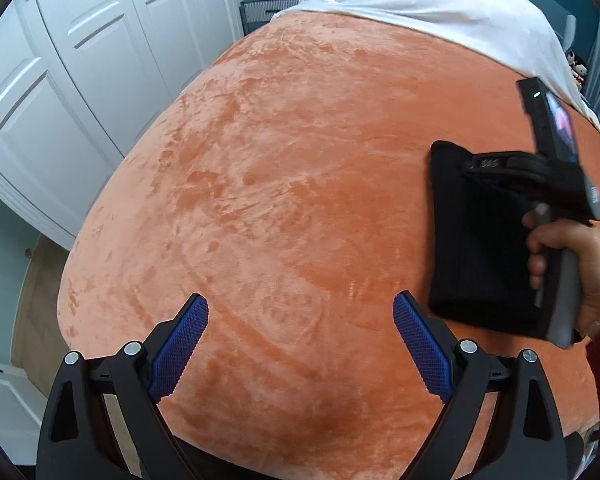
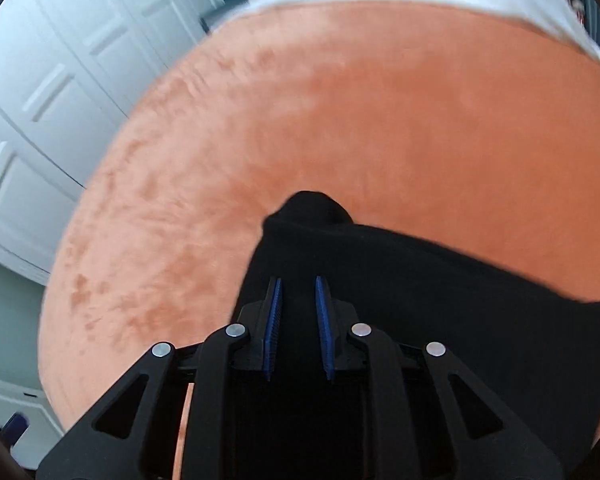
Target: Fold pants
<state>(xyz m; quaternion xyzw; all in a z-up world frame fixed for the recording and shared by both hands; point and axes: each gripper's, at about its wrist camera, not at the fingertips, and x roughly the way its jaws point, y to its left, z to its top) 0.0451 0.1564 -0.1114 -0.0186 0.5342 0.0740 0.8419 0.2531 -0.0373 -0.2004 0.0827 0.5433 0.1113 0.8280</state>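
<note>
Orange plush covers the bed (image 1: 284,168), a thick crushed-velvet nap with brushed streaks and darker patches, filling most of both views; a smooth white sheet (image 1: 420,4) lies across the upper right of the left wrist frame, and panelled white wardrobe doors (image 1: 80,60) curve down the left edge. The pants (image 1: 480,248), black, matte and soft, sit at the right of that frame as a compact folded rectangle with rounded corners. The right gripper (image 2: 298,320) has its blue ribbed fingers drawn nearly together with black cloth between and beneath them, apparently pinching the pants. The left gripper (image 1: 300,344) hangs over bare plush at the bottom of its frame, fingers spread wide and holding nothing. Judging by this, the bundle could slump open if the pinch catches only the top layers, and the grippy nap could drag the lower layers out of line.
</note>
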